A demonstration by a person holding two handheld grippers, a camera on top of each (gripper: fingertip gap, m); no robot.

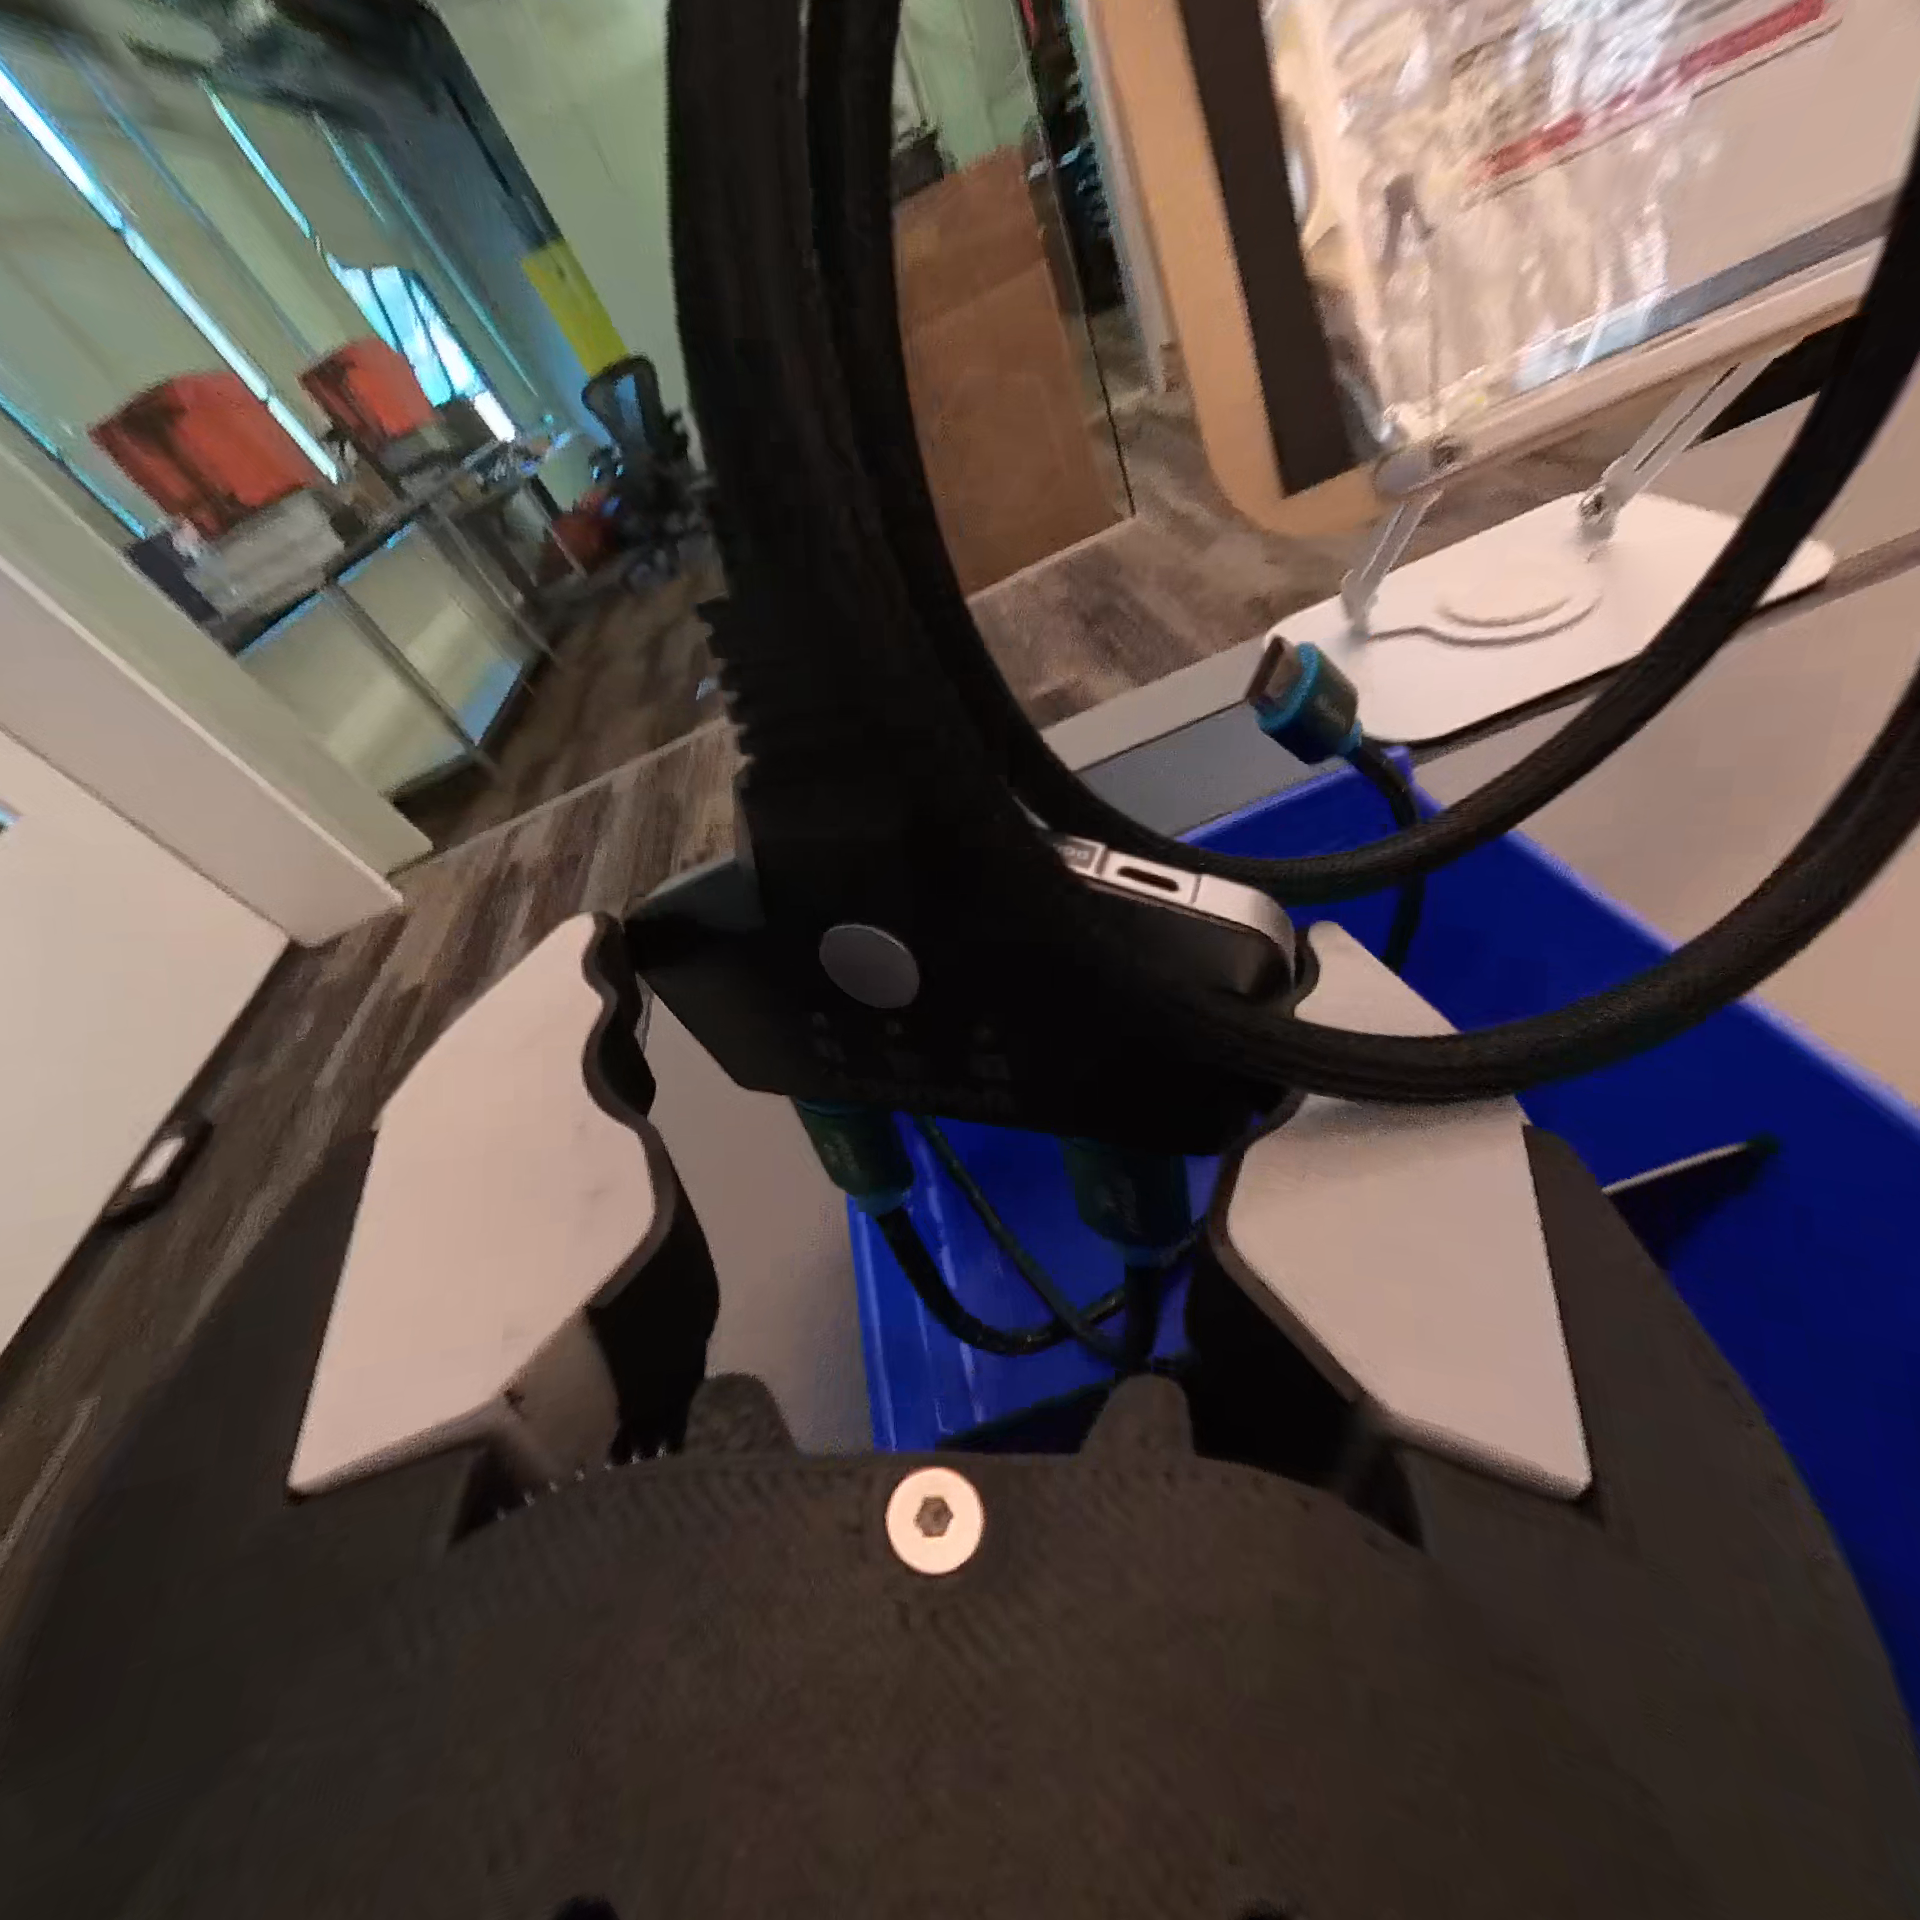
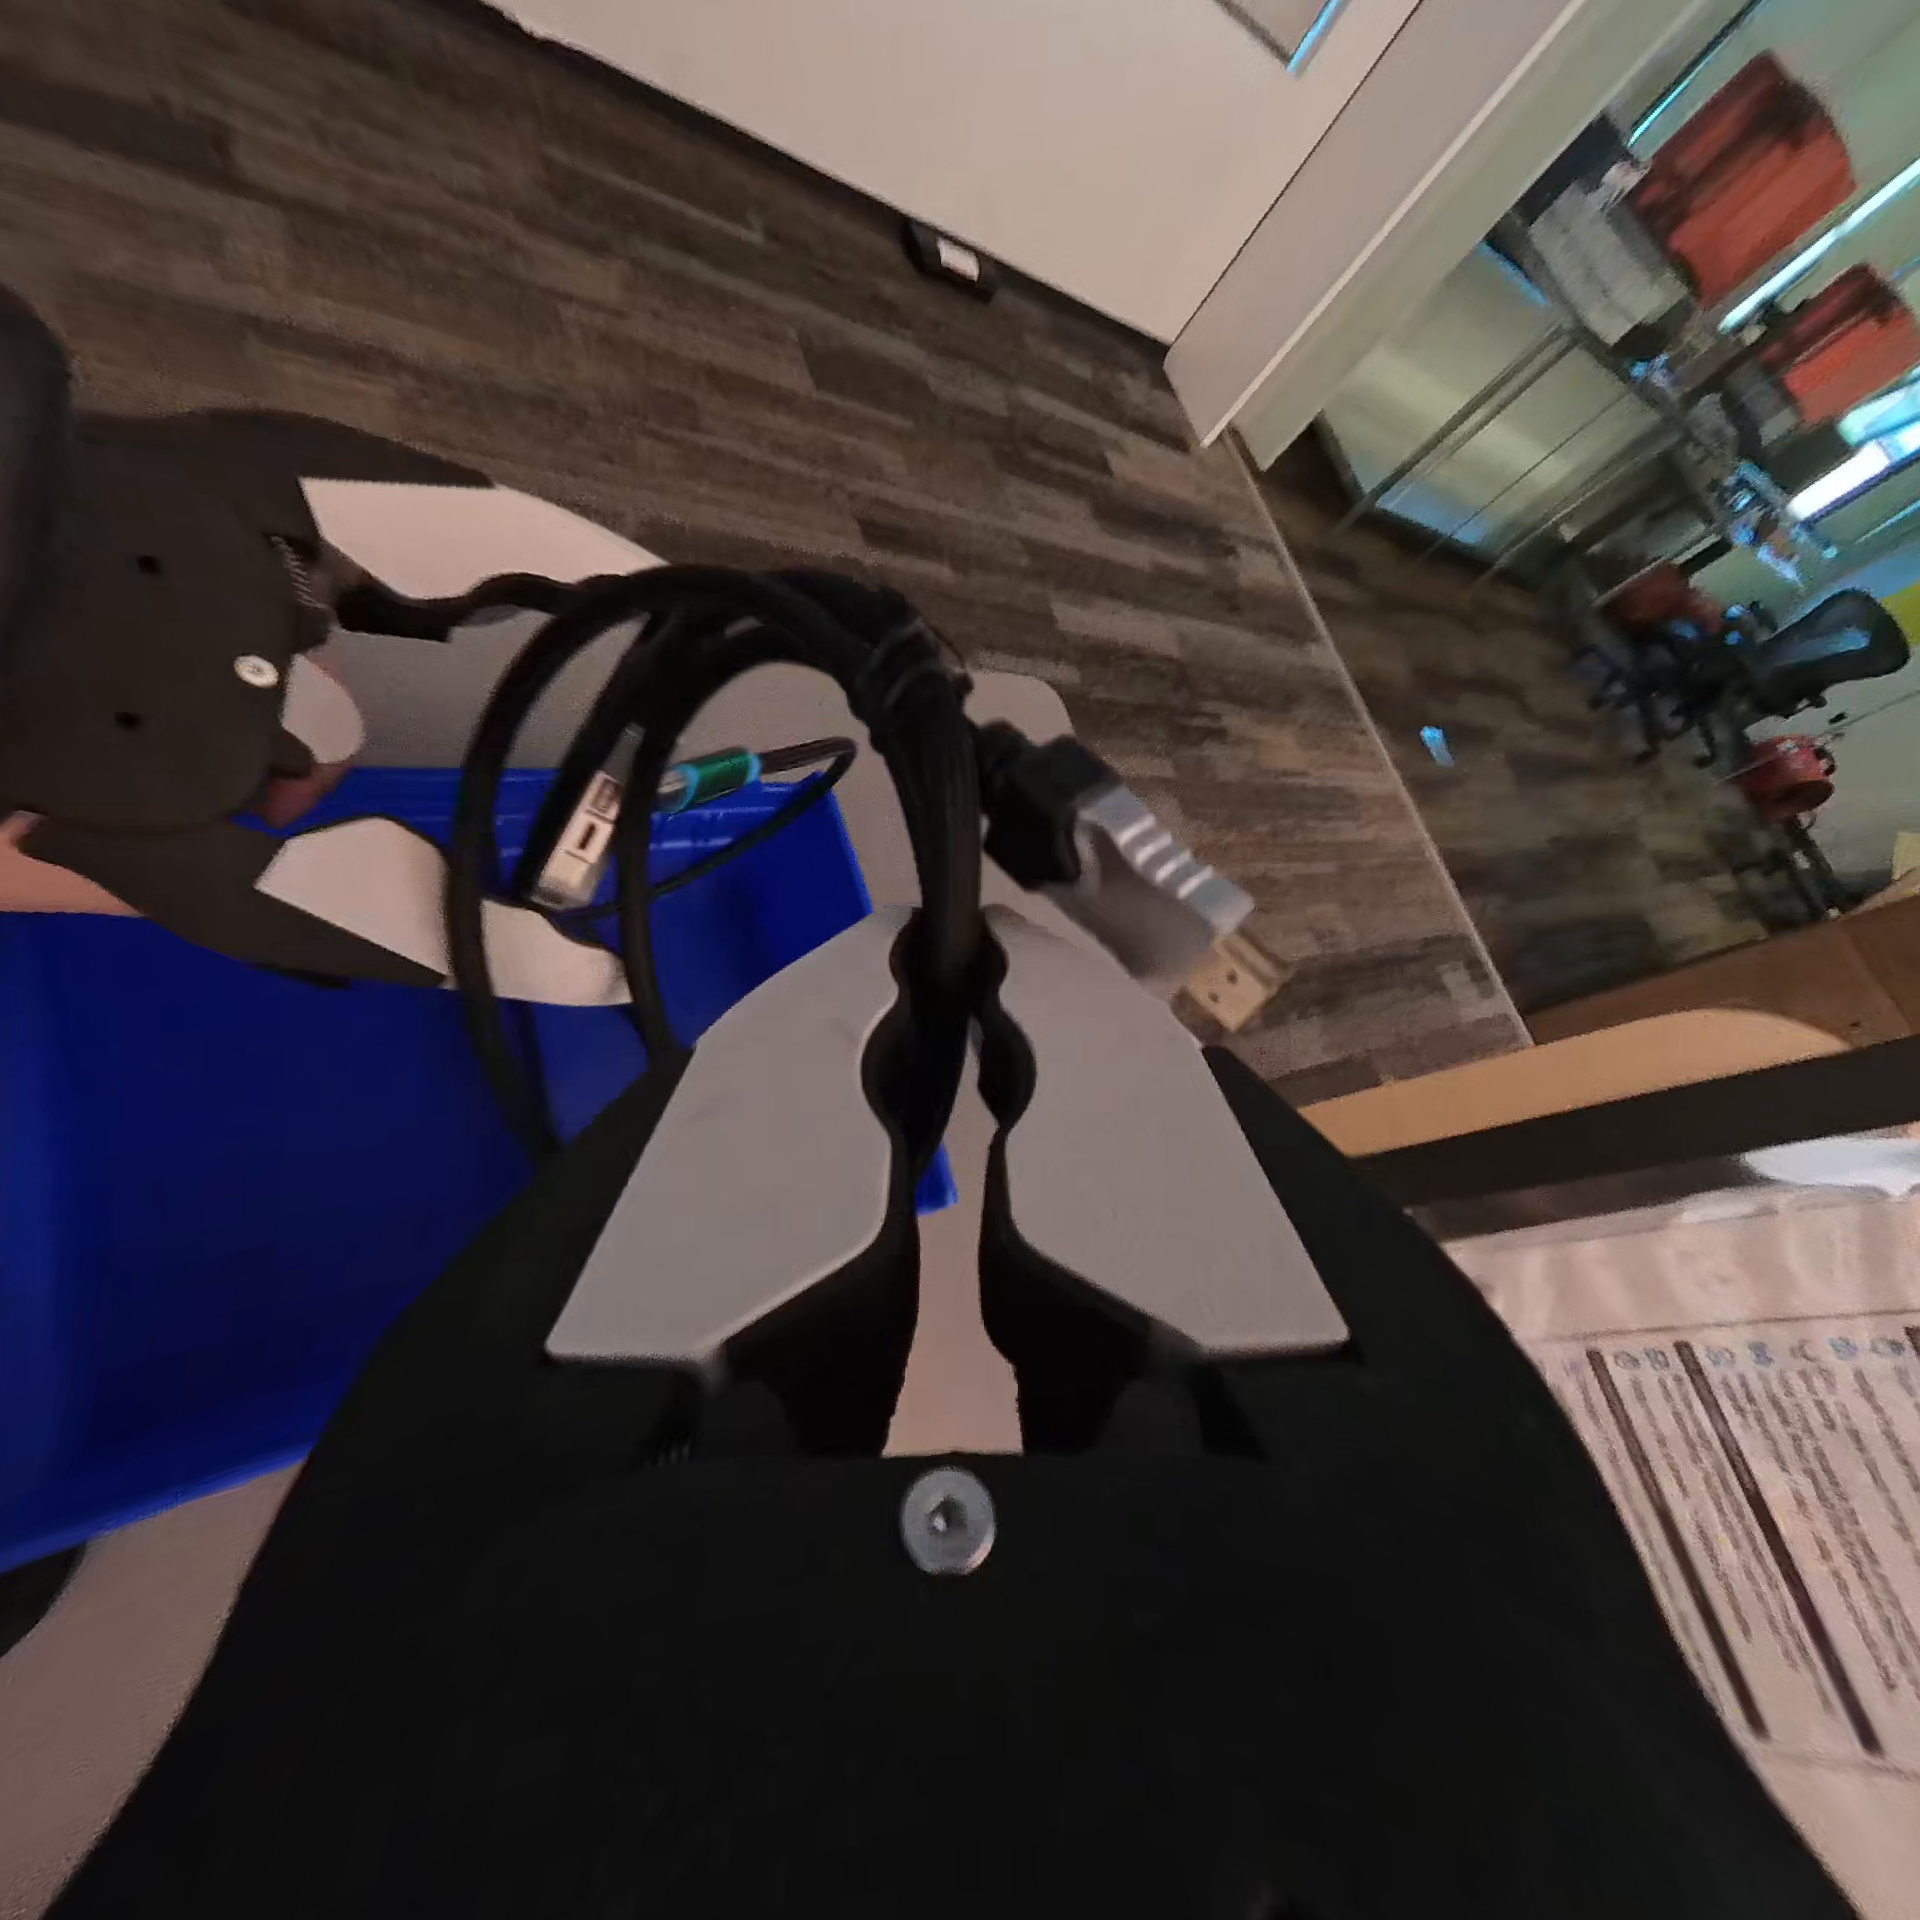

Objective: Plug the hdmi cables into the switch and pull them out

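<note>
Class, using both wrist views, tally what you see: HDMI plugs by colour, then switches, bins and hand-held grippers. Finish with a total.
Blue-collared HDMI plugs: 3
Silver HDMI plug: 1
Switch: 1
Blue bin: 1
Hand-held grippers: 2
Total: 8

Each camera sits close behind its own hand-held gripper, looking along the fingers; both views share the blue bin [image 1: 1621, 1091] [image 2: 260, 1143], switch [image 1: 966, 997] [image 2: 582, 831] and carpeted floor [image 1: 582, 810] [image 2: 727, 343].
</note>
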